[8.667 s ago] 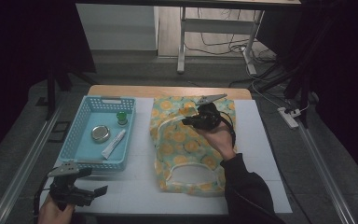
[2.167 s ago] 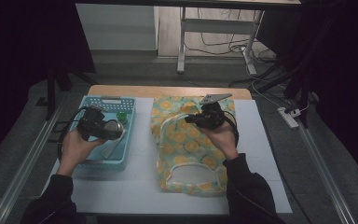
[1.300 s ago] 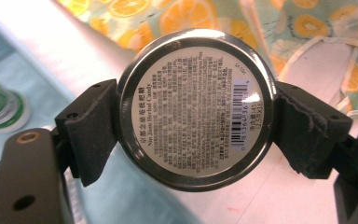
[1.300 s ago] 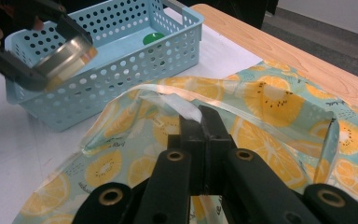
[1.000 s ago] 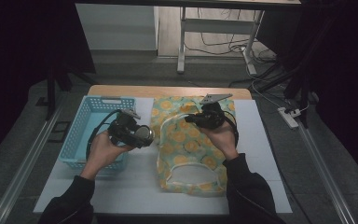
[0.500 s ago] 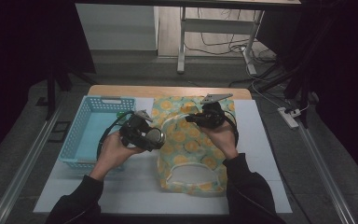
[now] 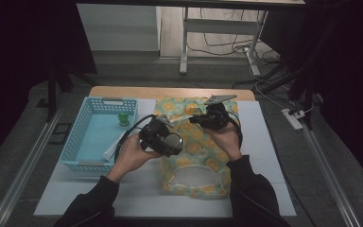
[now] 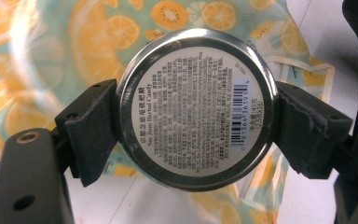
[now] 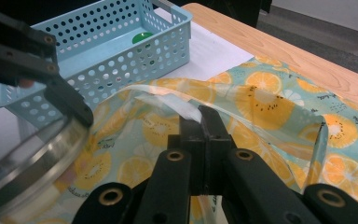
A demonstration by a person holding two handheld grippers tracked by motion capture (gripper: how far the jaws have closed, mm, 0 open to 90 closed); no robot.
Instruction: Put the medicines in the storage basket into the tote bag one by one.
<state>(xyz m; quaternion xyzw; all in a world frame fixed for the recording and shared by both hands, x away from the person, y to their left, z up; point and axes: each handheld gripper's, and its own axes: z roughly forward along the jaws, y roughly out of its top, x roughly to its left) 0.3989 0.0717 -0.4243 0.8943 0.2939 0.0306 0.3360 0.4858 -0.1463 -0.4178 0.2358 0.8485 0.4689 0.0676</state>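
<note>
A round silver candy tin (image 8: 196, 108) with a printed label sits clamped between the two jaws of my left gripper (image 7: 166, 140), held over the left edge of the fruit-print bag (image 7: 194, 142). The tin (image 9: 28, 163) shows close at the lower left of the right gripper view. My right gripper (image 7: 199, 118) is shut on the bag's white-lined rim (image 9: 177, 105), lifting it a little off the rest of the bag (image 9: 270, 112). The bag lies flat on the white table mat (image 7: 142, 189), with its handle end nearest the person.
A light blue perforated basket (image 7: 94, 137) stands left of the bag, holding a small green item (image 7: 122, 118) and a white tube (image 7: 112, 149). The wooden table edge (image 7: 170, 92) runs behind it. Metal rails flank the table on both sides.
My left gripper has carried the tin from the basket rightward to the bag's left edge. The right gripper has kept still, holding the bag's rim.
</note>
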